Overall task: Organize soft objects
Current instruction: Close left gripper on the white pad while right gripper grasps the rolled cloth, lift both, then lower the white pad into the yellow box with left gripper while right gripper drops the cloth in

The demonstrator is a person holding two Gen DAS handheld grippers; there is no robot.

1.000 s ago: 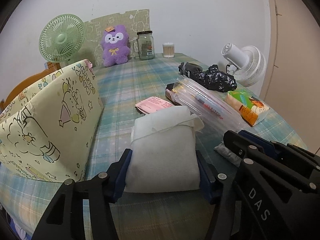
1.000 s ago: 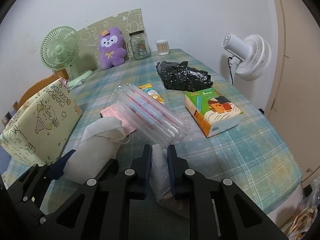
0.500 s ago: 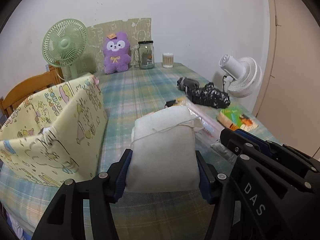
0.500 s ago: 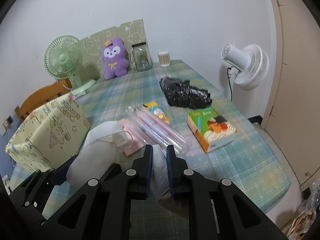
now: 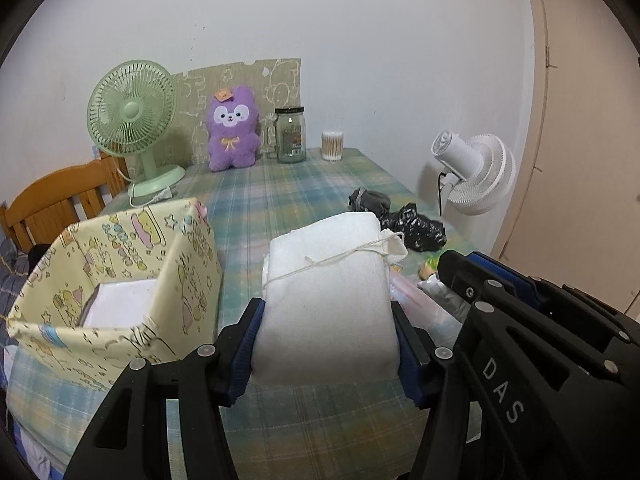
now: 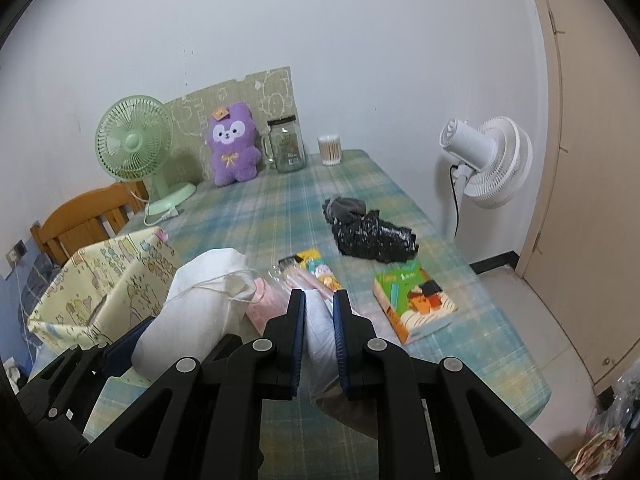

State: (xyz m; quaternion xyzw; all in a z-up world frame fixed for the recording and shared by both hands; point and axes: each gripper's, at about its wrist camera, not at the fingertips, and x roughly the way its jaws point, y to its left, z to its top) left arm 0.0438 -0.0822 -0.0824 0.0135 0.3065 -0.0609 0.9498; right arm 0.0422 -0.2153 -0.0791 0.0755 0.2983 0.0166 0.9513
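I have the left gripper clamped across the width of a white folded cloth bundle, its fingers pressing into both sides so the soft stack keeps its shape instead of sagging open; a thin string runs over its top. It hangs clear above the plaid tabletop, just right of the yellow cartoon-print fabric storage box, which stands open with a white liner showing inside. I judge that box to be where the soft things go, which is why I carry the bundle high enough to clear its rim.

The right gripper has its fingers nearly pressed together, pinching a thin, pale, crinkly plastic-wrapped soft pack that droops below them. A narrow pinch suits something so flat and limp.

Left on the tabletop are a pink packet, a clear sleeve of straws or sticks, a green tissue box and a crumpled black plastic bag. The purple plush toy sits at the far edge beside a glass jar; being soft, it may belong in the box too.
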